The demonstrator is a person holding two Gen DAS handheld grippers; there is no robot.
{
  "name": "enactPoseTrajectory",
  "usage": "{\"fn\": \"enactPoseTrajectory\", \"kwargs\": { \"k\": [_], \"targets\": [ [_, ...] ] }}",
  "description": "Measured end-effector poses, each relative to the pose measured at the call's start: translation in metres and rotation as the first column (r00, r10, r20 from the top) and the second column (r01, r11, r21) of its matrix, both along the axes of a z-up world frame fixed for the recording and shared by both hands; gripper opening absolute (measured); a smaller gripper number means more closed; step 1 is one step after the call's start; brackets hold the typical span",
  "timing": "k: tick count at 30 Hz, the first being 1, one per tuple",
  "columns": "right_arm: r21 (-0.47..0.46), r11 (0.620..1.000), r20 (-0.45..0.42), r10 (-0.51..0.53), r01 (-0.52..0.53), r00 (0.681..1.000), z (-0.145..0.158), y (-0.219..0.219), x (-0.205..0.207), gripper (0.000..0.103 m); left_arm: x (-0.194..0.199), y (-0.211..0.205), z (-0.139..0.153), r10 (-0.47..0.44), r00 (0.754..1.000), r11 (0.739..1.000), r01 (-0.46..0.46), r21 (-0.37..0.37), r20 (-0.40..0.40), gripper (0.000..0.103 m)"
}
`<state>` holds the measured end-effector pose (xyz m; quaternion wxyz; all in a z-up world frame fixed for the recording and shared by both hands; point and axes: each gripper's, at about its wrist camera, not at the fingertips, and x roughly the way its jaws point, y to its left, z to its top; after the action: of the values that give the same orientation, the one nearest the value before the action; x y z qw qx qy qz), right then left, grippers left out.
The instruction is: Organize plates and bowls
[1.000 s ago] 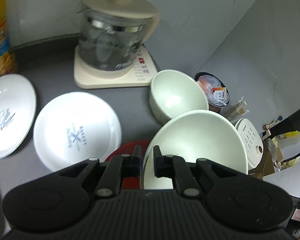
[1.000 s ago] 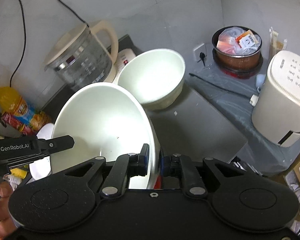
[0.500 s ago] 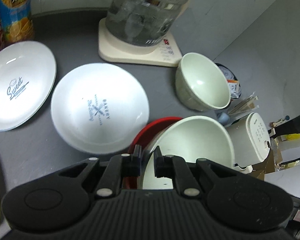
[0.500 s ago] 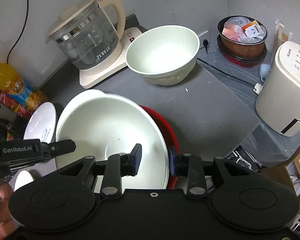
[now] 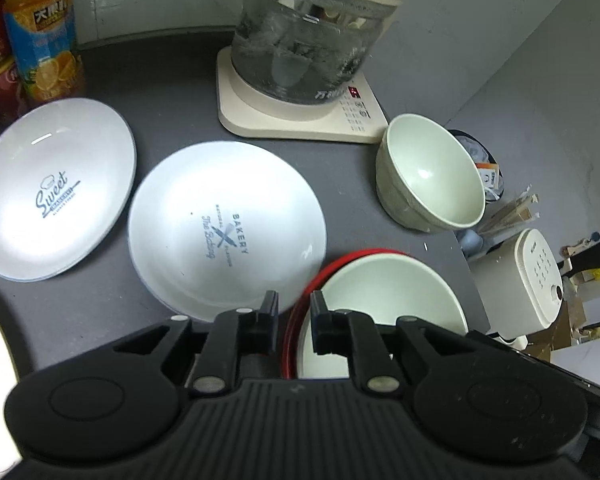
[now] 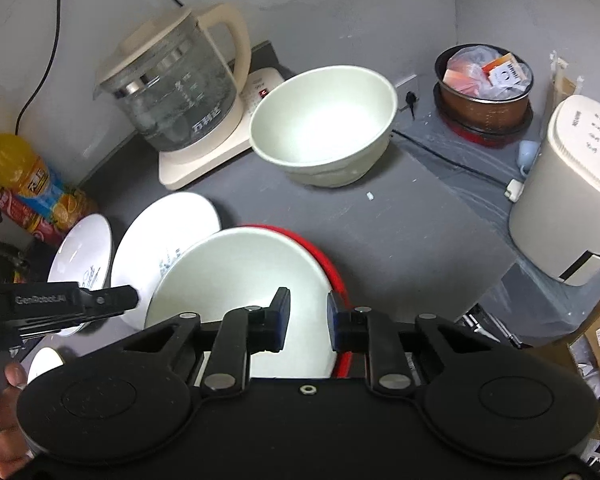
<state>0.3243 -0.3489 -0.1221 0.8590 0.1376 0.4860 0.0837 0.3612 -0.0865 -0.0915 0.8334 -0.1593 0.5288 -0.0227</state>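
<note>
A large cream bowl [image 5: 384,300] [image 6: 240,280] rests inside a red bowl [image 5: 340,260] [image 6: 332,264] on the dark counter. My left gripper [image 5: 294,312] is open, its jaws astride the near rims of both bowls. My right gripper [image 6: 308,316] is open, its jaws astride the cream bowl's right rim. A second cream bowl [image 5: 428,176] [image 6: 324,124] stands farther back. Two white plates lie to the left, a "Bakery" plate [image 5: 224,232] [image 6: 160,240] and a "Sweet" plate [image 5: 52,188] [image 6: 84,248].
A glass kettle [image 5: 312,40] [image 6: 176,92] on a cream base stands at the back. An orange juice bottle [image 5: 40,40] [image 6: 24,176] stands at the far left. A white appliance [image 6: 572,192] and a brown pot [image 6: 484,88] sit beyond the counter's right edge.
The cream bowl has been lowered into the red bowl. Both grippers have opened and let go of its rim. Both views have pulled back.
</note>
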Motion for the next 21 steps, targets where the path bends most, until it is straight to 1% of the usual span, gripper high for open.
{"fn": "enactPoseTrajectory", "kwargs": {
  "k": [2, 3, 4, 5, 6, 7, 8, 9, 10, 11, 12, 13, 15, 16, 21],
  "targets": [
    [0.011, 1.000, 0.002, -0.013, 0.013, 1.000, 0.001, -0.006, 0.002, 0.026, 0.002, -0.002, 0.004, -0.005, 1.000, 1.000, 0.005, 0.007, 0.003, 0.014],
    [0.017, 1.000, 0.005, -0.019, 0.018, 1.000, 0.002, -0.009, 0.003, 0.031, 0.003, -0.004, 0.006, -0.009, 1.000, 1.000, 0.009, 0.009, 0.008, 0.017],
    [0.019, 1.000, 0.010, -0.022, 0.022, 1.000, 0.003, -0.012, 0.004, 0.038, 0.003, -0.006, 0.008, -0.013, 1.000, 1.000, 0.013, 0.011, 0.014, 0.018],
    [0.019, 1.000, 0.015, -0.025, 0.024, 1.000, 0.003, -0.014, 0.006, 0.042, 0.005, -0.008, 0.011, -0.017, 1.000, 1.000, 0.017, 0.012, 0.019, 0.022],
    [0.018, 0.999, 0.021, -0.029, 0.029, 0.999, 0.004, -0.016, 0.007, 0.052, 0.006, -0.011, 0.013, -0.020, 0.999, 1.000, 0.019, 0.013, 0.028, 0.025],
    [0.015, 0.999, 0.029, -0.035, 0.034, 0.999, 0.006, -0.019, 0.009, 0.058, 0.008, -0.014, 0.015, -0.022, 0.999, 1.000, 0.022, 0.011, 0.036, 0.026],
    [0.015, 0.999, 0.036, -0.037, 0.036, 0.999, 0.006, -0.021, 0.011, 0.060, 0.010, -0.017, 0.018, -0.026, 0.999, 1.000, 0.025, 0.007, 0.046, 0.028],
    [0.015, 0.999, 0.040, -0.039, 0.039, 0.998, 0.007, -0.023, 0.013, 0.064, 0.011, -0.020, 0.020, -0.028, 0.998, 1.000, 0.027, 0.005, 0.054, 0.029],
    [0.015, 0.999, 0.040, -0.044, 0.044, 0.998, 0.008, -0.026, 0.015, 0.072, 0.014, -0.023, 0.021, -0.029, 0.998, 1.000, 0.028, 0.007, 0.061, 0.030],
    [0.013, 0.999, 0.042, -0.050, 0.050, 0.998, 0.008, -0.028, 0.018, 0.075, 0.016, -0.026, 0.022, -0.030, 0.997, 0.999, 0.029, 0.013, 0.065, 0.031],
    [0.009, 0.998, 0.048, -0.057, 0.056, 0.997, 0.009, -0.031, 0.020, 0.084, 0.019, -0.030, 0.023, -0.033, 0.997, 0.999, 0.031, 0.021, 0.067, 0.035],
    [0.006, 0.998, 0.054, -0.061, 0.060, 0.997, 0.009, -0.033, 0.023, 0.088, 0.023, -0.034, 0.023, -0.034, 0.997, 0.999, 0.032, 0.026, 0.069, 0.037],
    [0.010, 0.998, 0.065, -0.063, 0.063, 0.996, 0.010, -0.039, 0.028, 0.090, 0.028, -0.039, 0.022, -0.032, 0.997, 0.999, 0.030, 0.029, 0.072, 0.048],
    [0.016, 0.998, 0.065, -0.065, 0.064, 0.996, 0.010, -0.041, 0.031, 0.092, 0.031, -0.042, 0.022, -0.031, 0.997, 0.999, 0.029, 0.029, 0.074, 0.050],
    [0.037, 0.997, 0.068, -0.071, 0.068, 0.995, 0.009, -0.054, 0.048, 0.093, 0.043, -0.058, 0.022, -0.017, 0.994, 0.999, 0.014, 0.029, 0.105, 0.075]
  ]
}}
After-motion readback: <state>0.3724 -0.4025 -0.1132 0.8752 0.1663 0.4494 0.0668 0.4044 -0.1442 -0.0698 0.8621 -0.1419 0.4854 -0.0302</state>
